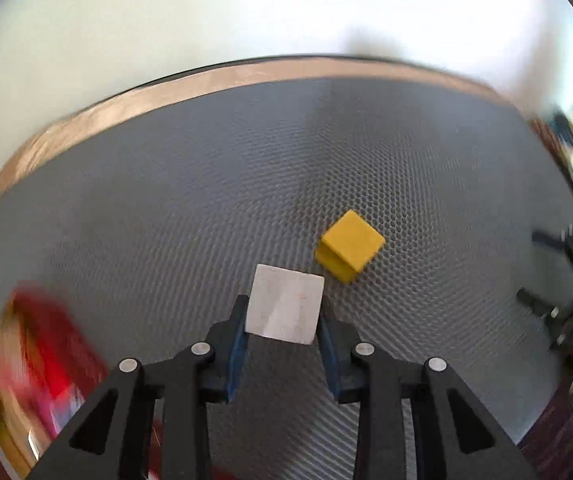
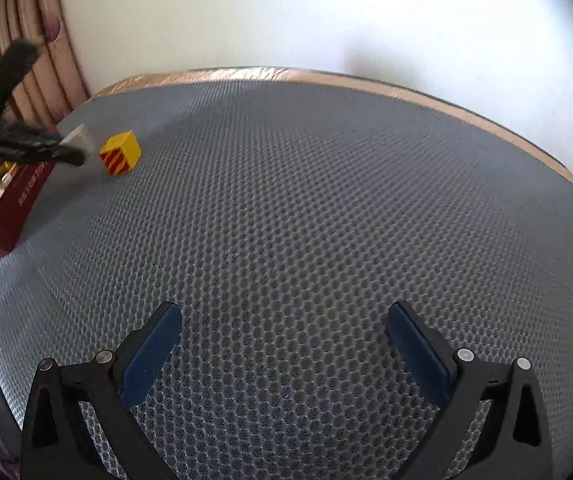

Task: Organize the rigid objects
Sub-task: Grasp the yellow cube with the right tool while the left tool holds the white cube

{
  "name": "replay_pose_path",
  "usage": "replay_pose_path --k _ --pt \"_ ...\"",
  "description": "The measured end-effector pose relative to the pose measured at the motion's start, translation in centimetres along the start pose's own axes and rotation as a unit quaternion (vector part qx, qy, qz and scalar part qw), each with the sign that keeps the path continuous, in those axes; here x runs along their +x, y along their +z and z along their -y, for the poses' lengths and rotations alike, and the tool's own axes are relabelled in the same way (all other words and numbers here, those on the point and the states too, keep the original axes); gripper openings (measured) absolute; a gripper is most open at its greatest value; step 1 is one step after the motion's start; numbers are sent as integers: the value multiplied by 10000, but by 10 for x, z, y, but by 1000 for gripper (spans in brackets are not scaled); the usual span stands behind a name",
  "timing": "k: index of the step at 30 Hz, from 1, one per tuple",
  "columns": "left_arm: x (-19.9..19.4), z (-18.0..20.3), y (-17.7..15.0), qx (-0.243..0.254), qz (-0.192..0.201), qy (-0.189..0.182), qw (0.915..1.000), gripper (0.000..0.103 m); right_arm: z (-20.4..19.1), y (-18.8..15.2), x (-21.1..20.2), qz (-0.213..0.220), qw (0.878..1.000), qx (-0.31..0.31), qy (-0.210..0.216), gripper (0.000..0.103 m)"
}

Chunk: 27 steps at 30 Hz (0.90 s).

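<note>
A white block (image 1: 284,304) sits between the blue pads of my left gripper (image 1: 284,306), and both pads press on its sides just above the grey honeycomb mat (image 1: 166,220). A yellow cube (image 1: 350,246) rests on the mat a little beyond and to the right of it. The right wrist view shows the same pair at far left: the left gripper (image 2: 66,148) holding the white block (image 2: 80,136), and the yellow cube (image 2: 120,158), which has a red-striped face. My right gripper (image 2: 284,308) hangs open over bare mat with nothing between its fingers.
A red and yellow box (image 2: 10,200) lies at the mat's left edge, blurred in the left wrist view (image 1: 46,344). A tan table rim (image 1: 166,88) and a white wall bound the far side. The right gripper's dark frame (image 1: 558,280) shows at the right.
</note>
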State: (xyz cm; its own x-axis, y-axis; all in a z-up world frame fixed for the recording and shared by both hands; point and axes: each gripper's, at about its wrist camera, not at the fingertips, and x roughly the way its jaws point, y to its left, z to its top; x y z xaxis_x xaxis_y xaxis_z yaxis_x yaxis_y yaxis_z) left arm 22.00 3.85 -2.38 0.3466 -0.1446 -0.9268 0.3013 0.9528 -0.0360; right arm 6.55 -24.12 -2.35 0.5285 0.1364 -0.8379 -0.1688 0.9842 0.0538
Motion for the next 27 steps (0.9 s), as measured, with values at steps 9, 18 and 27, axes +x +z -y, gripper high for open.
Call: replay_pose_path --k 9,18,27 --pt "-65 3 -76 -1437 474 -60 9885 33 -68 56 4 576 9913 -468 1086 102" --pt "-106 4 -118 -1623 741 350 9833 33 -121 88 49 541 9909 -574 1091 99" --pt "-117 -4 -128 -1772 785 330 9805 33 -138 103 81 235 9920 -740 997 67"
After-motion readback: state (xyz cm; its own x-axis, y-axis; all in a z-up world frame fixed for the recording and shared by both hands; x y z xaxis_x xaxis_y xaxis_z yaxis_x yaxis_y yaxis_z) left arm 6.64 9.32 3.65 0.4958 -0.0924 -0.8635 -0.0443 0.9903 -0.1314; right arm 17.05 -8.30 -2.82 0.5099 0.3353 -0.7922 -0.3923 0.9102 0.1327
